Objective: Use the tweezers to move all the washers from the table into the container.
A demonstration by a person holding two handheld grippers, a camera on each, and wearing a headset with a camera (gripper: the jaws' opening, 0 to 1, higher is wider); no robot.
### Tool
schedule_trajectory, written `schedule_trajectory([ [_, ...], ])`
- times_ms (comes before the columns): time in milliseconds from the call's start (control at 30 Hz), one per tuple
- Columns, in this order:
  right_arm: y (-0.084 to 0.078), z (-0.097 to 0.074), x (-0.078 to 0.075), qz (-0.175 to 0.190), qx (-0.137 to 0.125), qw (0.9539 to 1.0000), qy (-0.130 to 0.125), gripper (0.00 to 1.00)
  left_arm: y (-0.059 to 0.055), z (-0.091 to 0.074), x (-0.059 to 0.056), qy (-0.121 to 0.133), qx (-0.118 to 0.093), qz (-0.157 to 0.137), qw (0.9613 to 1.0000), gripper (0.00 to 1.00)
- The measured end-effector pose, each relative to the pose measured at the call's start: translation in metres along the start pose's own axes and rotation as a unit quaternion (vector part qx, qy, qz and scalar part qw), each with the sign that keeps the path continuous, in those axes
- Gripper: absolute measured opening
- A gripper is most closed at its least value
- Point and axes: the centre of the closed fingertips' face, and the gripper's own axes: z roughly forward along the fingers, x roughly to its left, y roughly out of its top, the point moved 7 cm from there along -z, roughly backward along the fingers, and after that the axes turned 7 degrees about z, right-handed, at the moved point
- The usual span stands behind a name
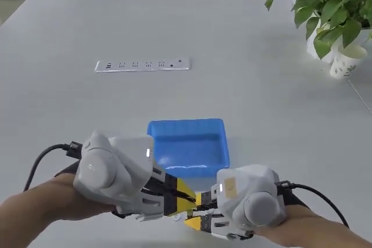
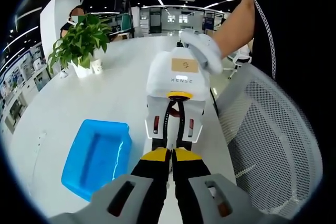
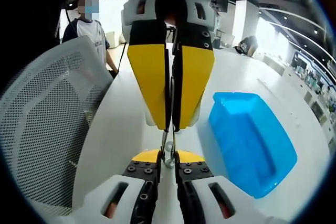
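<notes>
We see the fingers of the left gripper (image 2: 171,153) pressed together on the tweezers (image 3: 167,142), whose tips reach between the nearly closed fingers of the right gripper (image 3: 168,157). We cannot tell whether those pinch. The blue container (image 1: 189,146) sits on the bench (image 1: 116,108) just beside both fingertips.

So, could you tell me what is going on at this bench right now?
A person holds a gripper in each hand, tip to tip over the white table beside the blue container. The left gripper has its jaws shut on the tweezers, whose tips reach between the jaws of the right gripper. Something small and round sits there, possibly a washer.
</notes>
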Motion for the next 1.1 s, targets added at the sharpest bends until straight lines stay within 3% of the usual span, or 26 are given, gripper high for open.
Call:
schedule_trajectory([
  [1100, -0.0007, 0.0010, -0.0017, 0.021, -0.004, 0.9998, -0.001, 0.10, -0.0021, -0.0004, 0.0043, -0.002, -0.007, -0.017, 0.9998, 0.05],
])
